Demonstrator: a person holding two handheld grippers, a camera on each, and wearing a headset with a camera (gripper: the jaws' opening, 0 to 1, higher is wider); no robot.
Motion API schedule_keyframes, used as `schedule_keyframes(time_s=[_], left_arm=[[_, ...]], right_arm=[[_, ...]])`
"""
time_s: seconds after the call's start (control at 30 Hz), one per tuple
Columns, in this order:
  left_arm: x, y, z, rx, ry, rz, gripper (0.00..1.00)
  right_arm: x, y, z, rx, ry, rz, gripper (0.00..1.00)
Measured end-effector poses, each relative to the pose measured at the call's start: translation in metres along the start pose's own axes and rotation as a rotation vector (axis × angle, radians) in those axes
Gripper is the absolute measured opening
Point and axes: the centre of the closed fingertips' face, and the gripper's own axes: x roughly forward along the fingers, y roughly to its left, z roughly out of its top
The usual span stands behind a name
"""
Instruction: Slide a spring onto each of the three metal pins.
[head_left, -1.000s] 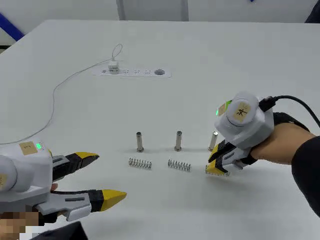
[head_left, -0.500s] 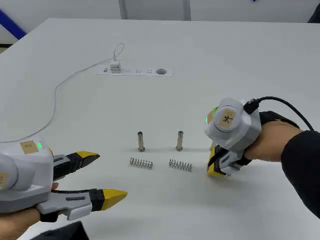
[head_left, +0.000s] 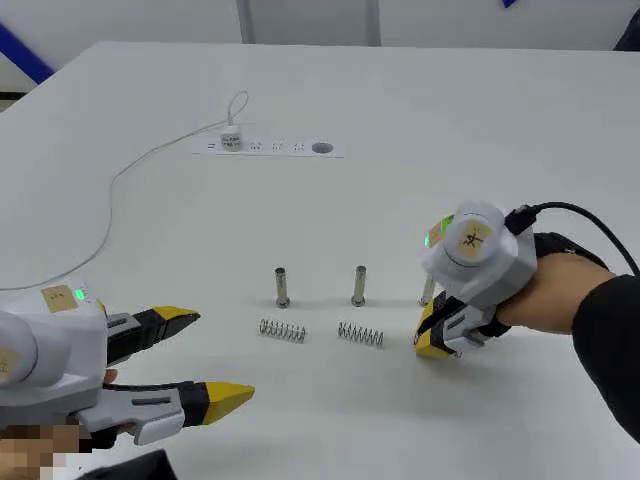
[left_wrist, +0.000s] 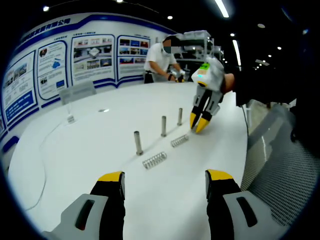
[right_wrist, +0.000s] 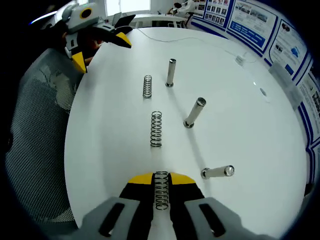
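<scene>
The right tongs (right_wrist: 161, 180) are closed on a spring (right_wrist: 161, 194), which lies lengthwise in the narrow gap between the jaws. They sit low over the table (head_left: 400, 120), to the right of the middle pin (head_left: 359, 285) and just in front of the pin on its right (right_wrist: 217, 172). The left tongs (head_left: 215, 357) hang with jaws wide apart and nothing between them, well to the left of the middle pin and nearer the person. None of the three pins carries a spring. Besides the one held, a second spring (head_left: 360, 335) lies just in front of the middle pin and a third (head_left: 281, 330) in front of the pin on its left (head_left: 282, 287). The main risk, as I judge it, is the grip itself: a thin coil squeezed across its side can bend, or squirt out of the jaws on lifting and roll away over the smooth top. The spring lies flat while the pins stand upright, so it must be turned on end. If its open end meets the pin's top off-centre, it may catch on the rim and buckle. I cannot tell whether the pins are fixed down, so a sideways push might tip the right-hand one toward the middle pin. In the head view the tongs' body partly hides that pin, which makes lining up harder.
</scene>
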Motion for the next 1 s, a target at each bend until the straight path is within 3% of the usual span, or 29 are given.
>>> schedule_keyframes(time_s=[0.53, 1.0], left_arm=[[0.000, 0.000, 0.000, 0.002, -0.002, -0.004, 0.67], [0.001, 0.000, 0.000, 0.003, -0.001, 0.000, 0.67]], right_arm=[[-0.020, -0.014, 0.002, 0.165, -0.163, -0.083, 0.12], [-0.029, -0.018, 0.002, 0.233, -0.240, -0.114, 0.12]])
